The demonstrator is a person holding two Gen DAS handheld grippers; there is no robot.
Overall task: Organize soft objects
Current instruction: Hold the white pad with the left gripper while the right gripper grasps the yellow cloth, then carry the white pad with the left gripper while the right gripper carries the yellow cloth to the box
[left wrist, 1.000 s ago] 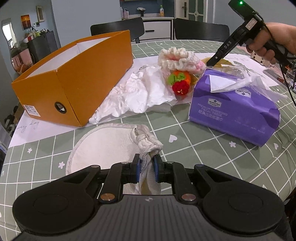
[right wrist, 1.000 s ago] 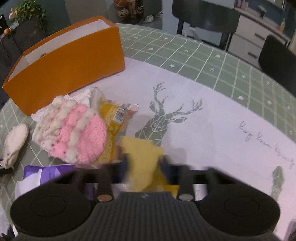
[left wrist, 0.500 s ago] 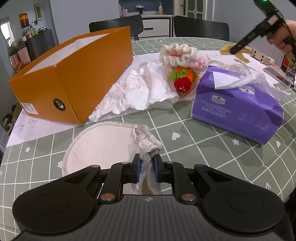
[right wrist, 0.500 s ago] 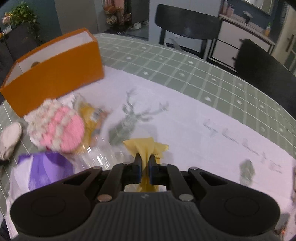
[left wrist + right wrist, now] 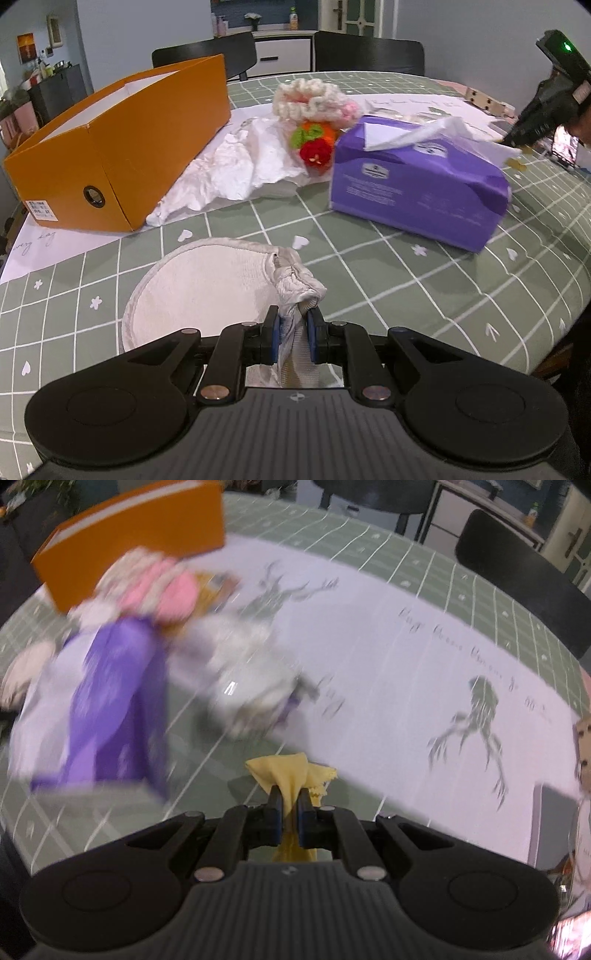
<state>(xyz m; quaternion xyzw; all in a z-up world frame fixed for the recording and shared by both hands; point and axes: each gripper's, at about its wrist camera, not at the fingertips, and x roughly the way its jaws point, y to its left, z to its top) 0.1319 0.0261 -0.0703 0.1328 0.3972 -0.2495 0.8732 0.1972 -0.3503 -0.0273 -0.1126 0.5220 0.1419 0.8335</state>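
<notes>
Green tablecloth [image 5: 424,280] with white grid lines and small hearts and flowers, spread over a round table; white paper sheet [image 5: 388,672] printed with grey deer figures and script laid across the far part. Black chairs [image 5: 365,51] behind the table, white cabinet [image 5: 280,51] against a blue-grey wall, dark shelving at far left.

Left gripper [image 5: 291,334]: fingers closed tight on the gathered, elasticated edge of a cream terry-cloth pad [image 5: 199,288], round and flat, resting on the tablecloth directly ahead.

Right gripper [image 5: 290,806]: fingers pinched shut on a thin yellow cloth [image 5: 284,775], bunched and crinkled above the fingertips, held over the tablecloth near the paper's edge. Right wrist view heavily blurred on its left side.

Orange cardboard box [image 5: 122,147], rectangular, open-topped, white inside, round hole in the near end, standing at left. Crumpled white tissue paper [image 5: 229,170] lying against its side. Chunky cream-and-pink crocheted piece [image 5: 314,101] above a red, green and orange crocheted flower [image 5: 314,146], just beside a purple soft-pack of tissues [image 5: 417,184] with one sheet protruding.
</notes>
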